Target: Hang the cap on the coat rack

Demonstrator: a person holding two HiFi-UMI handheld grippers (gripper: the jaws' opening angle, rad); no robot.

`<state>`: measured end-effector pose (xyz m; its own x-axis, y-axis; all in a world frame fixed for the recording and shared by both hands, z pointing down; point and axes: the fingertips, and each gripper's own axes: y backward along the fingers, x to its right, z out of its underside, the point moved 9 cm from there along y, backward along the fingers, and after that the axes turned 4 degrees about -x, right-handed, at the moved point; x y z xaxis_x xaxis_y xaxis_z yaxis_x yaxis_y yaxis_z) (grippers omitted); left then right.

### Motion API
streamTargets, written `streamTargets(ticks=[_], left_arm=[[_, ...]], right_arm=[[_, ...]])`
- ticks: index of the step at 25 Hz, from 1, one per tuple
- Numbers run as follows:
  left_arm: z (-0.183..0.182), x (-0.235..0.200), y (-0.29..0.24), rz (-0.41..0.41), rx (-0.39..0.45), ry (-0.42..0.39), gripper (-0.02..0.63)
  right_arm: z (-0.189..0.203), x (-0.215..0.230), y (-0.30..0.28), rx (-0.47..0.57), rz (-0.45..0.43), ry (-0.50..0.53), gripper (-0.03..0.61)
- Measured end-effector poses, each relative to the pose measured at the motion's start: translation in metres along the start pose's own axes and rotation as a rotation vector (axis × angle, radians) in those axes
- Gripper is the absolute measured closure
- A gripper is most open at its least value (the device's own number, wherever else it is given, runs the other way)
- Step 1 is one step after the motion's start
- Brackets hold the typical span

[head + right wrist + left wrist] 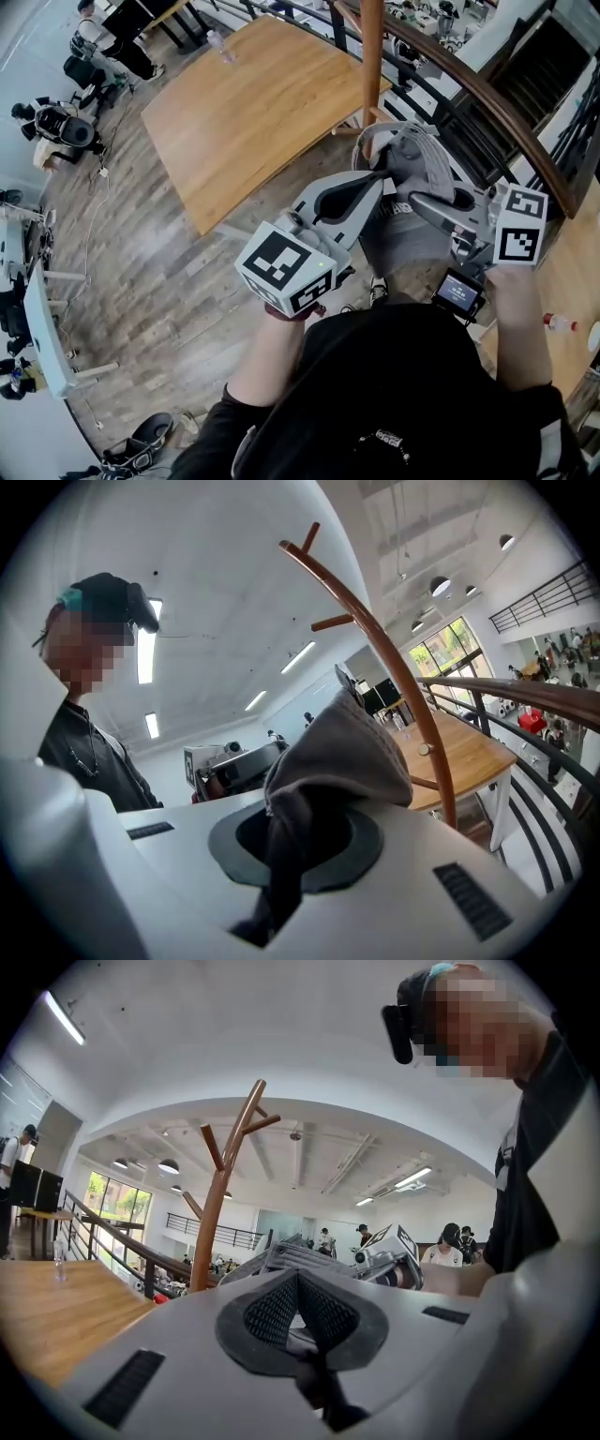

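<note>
The grey cap (424, 164) hangs in the air between my two grippers, just in front of the brown wooden coat rack (372, 66). My left gripper (380, 180) comes in from the lower left, its jaws shut with a dark strip of the cap's edge pinched between them. From the right, my right gripper (417, 200) is shut on a fold of the grey fabric. In the left gripper view the cap (291, 1260) shows past the closed left gripper (298, 1283), with the coat rack (217, 1204) behind. In the right gripper view the cap (337, 752) bulges out of the right gripper (300, 832) beside the coat rack (394, 667).
A wooden table (253, 103) with a clear bottle (222, 47) stands beyond the rack. A dark railing with a wooden handrail (487, 94) runs along the right. A small screen device (459, 292) hangs under the right gripper. People stand in the background.
</note>
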<state>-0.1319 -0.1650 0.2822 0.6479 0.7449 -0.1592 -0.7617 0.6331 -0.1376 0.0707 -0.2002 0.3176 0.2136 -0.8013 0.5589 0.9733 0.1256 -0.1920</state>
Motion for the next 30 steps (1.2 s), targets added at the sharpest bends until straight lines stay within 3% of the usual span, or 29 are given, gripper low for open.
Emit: streamTargets(ticks=[5, 30], left_arm=[[-0.013, -0.002, 0.007, 0.024, -0.016, 0.001, 0.609], [-0.009, 0.002, -0.003, 0.007, -0.113, 0.012, 0.609]], right_arm=[[-0.011, -0.012, -0.005, -0.007, 0.016, -0.017, 0.558], [0.001, 0.000, -0.007, -0.004, 0.000, -0.083, 0.558]])
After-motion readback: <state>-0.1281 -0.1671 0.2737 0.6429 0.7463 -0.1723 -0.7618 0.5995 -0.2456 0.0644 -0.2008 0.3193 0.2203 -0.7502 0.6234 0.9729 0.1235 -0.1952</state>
